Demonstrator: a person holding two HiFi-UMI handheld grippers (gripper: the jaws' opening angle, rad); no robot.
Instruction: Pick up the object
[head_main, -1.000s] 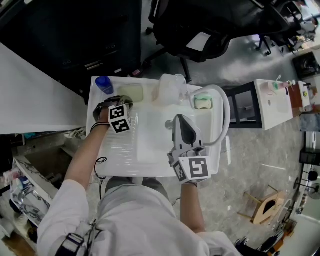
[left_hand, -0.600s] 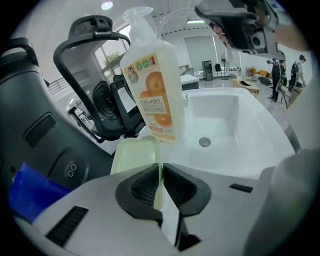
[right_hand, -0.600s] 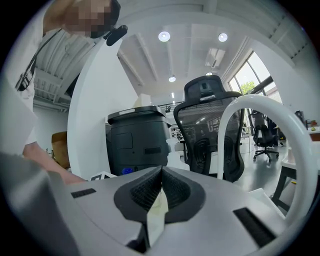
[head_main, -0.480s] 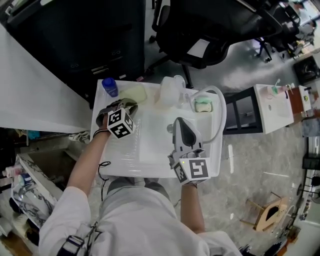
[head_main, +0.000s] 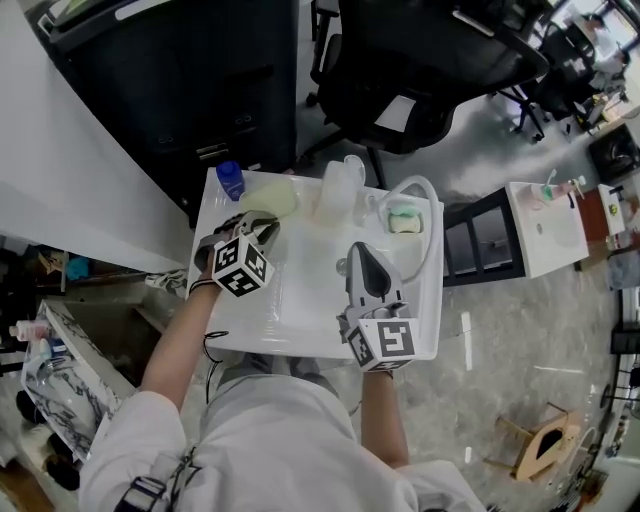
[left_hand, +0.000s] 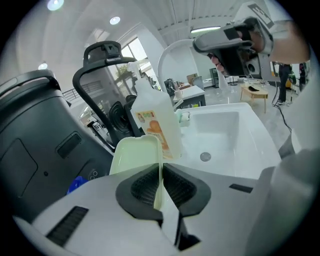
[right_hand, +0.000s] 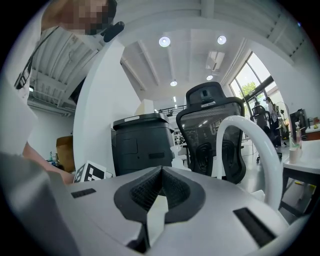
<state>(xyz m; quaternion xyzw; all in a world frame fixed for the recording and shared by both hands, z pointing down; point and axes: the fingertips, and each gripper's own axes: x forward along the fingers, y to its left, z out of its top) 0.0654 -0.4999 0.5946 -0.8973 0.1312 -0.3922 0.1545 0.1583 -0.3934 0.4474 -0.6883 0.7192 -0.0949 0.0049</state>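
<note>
At the far left of the white sink unit, the left gripper pinches the thin edge of a pale green tray, just left of a white bottle. Nearer and to the right, the right gripper sits over the basin, jaws pressed together on nothing.

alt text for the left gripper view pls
The left tongs are shut on the edge of a pale green board. Behind it stand a translucent bottle with an orange label and a white sink with a curved faucet.
</note>
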